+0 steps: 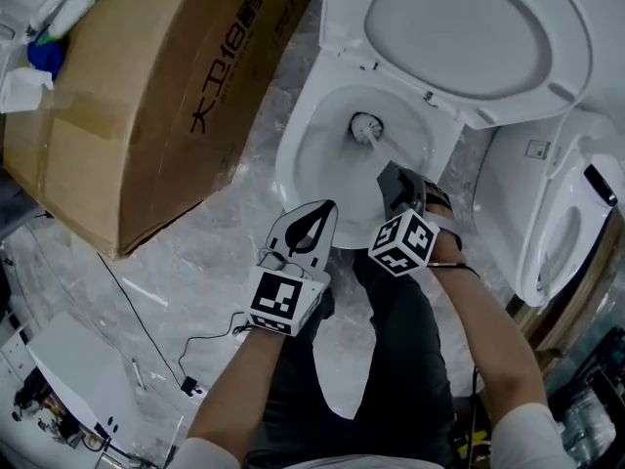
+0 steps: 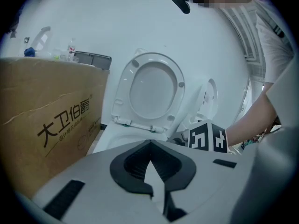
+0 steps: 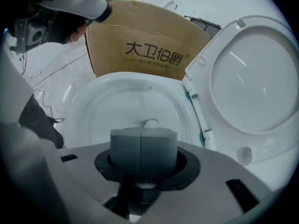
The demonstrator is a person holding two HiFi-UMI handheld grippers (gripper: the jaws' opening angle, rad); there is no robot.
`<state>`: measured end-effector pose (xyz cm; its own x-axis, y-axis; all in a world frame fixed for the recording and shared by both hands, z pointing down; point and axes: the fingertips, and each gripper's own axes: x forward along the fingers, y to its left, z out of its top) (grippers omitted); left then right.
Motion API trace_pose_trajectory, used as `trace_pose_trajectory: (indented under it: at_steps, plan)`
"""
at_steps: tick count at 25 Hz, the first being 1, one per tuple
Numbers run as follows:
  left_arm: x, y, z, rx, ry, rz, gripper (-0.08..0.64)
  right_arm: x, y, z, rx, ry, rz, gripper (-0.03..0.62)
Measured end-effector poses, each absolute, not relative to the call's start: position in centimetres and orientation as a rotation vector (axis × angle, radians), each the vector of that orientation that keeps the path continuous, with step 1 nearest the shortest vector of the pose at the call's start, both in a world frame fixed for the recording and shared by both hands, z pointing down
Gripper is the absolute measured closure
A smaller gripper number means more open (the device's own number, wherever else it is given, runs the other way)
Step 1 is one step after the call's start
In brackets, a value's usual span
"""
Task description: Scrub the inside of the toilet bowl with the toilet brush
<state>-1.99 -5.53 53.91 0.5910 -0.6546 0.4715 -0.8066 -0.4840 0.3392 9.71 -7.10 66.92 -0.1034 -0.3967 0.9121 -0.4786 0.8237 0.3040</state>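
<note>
The brush point(image 1: 366, 125) is held tight by the right gripper point(image 1: 393, 179) to reach inside the bowl point(image 1: 305, 164); the left gripper point(image 1: 322, 213) is closed, empty.

toilet bowl point(image 1: 314, 159) white | box point(image 1: 146, 96) brown (black print) | floor point(image 1: 210, 252) grey marbled | toilet brush point(image 3: 143, 146) grey

Left gripper point(image 1: 327, 211): jaws together, nothing between them, just beside right gripper point(image 1: 398, 186). Right gripper: jaws clamped on brush handle point(image 3: 143, 146), pointing forward-down. 2 bare forearms point(image 1: 493, 335) extended forward.
</note>
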Motion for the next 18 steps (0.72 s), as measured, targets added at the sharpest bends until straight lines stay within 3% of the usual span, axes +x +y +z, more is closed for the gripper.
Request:
trace_pose_trajectory:
  at_steps: [18]
  plan:
    - [-1.3,-2.1,41.4,2.346,-1.108,0.4,0.552,10.8,-1.2,49.4,0.902,-1.867,0.339,0.436]
